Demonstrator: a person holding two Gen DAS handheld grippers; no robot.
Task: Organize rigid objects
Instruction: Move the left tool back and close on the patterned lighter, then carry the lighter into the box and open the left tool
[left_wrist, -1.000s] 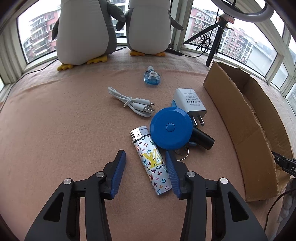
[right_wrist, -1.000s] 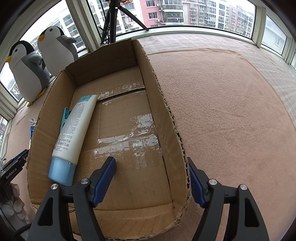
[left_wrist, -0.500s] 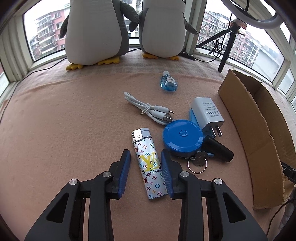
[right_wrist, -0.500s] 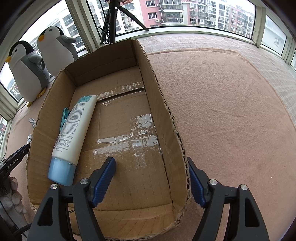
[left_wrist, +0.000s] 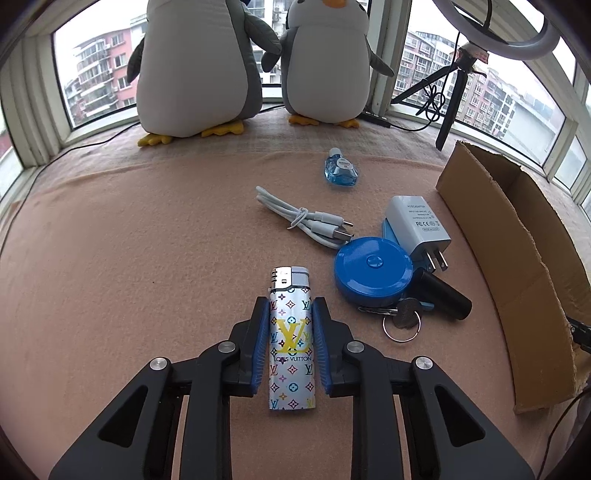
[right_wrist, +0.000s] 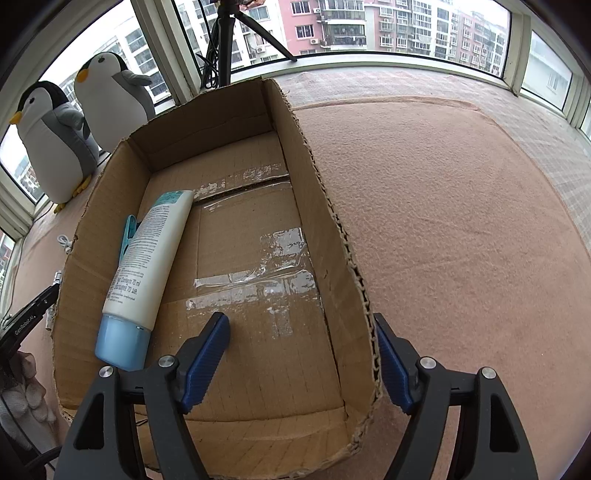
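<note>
Lighter (left_wrist: 291, 339): one; penguins (left_wrist: 195, 66): two; charger (left_wrist: 419, 225): one.

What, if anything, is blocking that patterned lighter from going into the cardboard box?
Nothing visible on the left gripper side: its jaws have just been closing around the lighter. In the cardboard box, a tube lies along one wall; the remaining floor is bare. The right gripper straddles the box's wall.

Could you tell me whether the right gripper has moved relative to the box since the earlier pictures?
No. The right gripper straddles the same right wall of the box, one pad inside and one outside, not touching it.
</note>
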